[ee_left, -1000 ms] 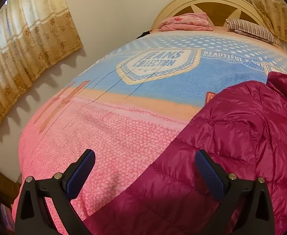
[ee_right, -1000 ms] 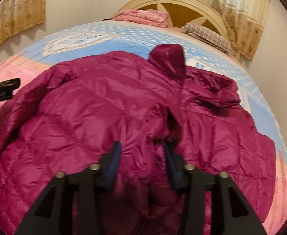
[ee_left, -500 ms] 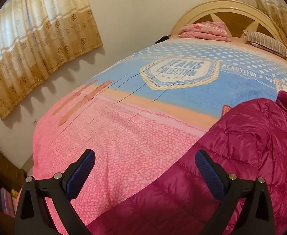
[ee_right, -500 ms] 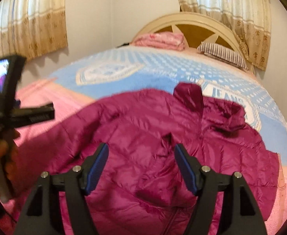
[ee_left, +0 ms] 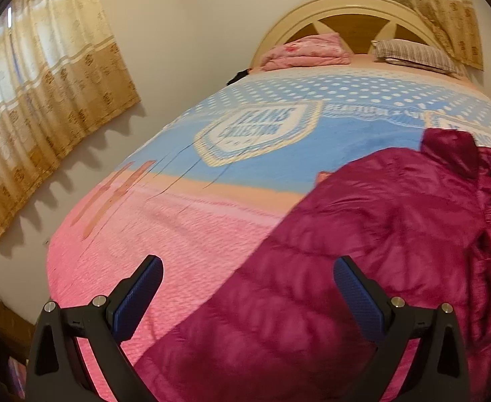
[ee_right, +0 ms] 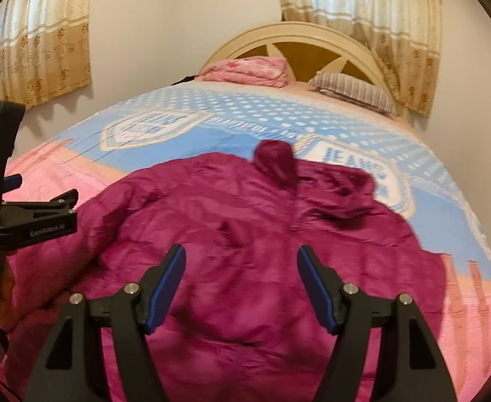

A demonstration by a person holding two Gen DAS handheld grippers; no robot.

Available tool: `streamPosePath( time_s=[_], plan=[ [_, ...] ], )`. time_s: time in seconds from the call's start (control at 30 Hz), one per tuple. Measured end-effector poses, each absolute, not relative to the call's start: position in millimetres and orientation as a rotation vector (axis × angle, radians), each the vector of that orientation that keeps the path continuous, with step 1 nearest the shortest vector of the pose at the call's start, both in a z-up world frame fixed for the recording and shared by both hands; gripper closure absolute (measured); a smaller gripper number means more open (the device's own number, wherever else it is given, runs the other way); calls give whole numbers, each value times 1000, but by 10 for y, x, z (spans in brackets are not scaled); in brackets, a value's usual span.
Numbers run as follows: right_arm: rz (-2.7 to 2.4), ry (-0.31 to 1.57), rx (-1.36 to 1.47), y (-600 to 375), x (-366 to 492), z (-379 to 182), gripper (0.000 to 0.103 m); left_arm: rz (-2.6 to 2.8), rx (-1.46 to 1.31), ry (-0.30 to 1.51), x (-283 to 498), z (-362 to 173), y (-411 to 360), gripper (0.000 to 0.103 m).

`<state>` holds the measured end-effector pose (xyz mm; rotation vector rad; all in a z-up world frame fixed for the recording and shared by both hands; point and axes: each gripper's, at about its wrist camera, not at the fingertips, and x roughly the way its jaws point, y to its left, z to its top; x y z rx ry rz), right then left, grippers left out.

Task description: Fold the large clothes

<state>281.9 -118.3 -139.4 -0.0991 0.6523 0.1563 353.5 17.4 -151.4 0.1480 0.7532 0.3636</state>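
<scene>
A magenta quilted puffer jacket (ee_right: 245, 234) lies spread on the bed, its hood (ee_right: 275, 160) pointing toward the headboard. It also shows in the left wrist view (ee_left: 379, 251), filling the lower right. My right gripper (ee_right: 242, 284) is open and empty, held above the jacket's middle. My left gripper (ee_left: 248, 294) is open and empty, above the jacket's left edge and the pink bedspread. The left gripper's body also shows in the right wrist view (ee_right: 34, 224) at the far left.
The bed has a pink and blue bedspread (ee_left: 178, 217). A folded pink blanket (ee_right: 245, 70) and a striped pillow (ee_right: 352, 92) lie by the cream headboard (ee_right: 295, 37). Curtains (ee_left: 44, 100) hang on the left wall and behind the headboard.
My right gripper let go of the jacket's fabric, opened and rose away from it. My left gripper stayed open and shifted slightly, with more of the jacket in its view.
</scene>
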Motion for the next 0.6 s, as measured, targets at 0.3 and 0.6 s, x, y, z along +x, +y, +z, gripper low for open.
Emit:
streamPosePath(
  time_s=[0.3,0.6],
  plan=[
    [-74,640,25,-2320,2728,-1383,55,226,194,709,3655,-1299,-759,1],
    [-397,729,203,-3716,2811,-1707,56,232,350,666,3899,-1506,-1671,1]
  ],
)
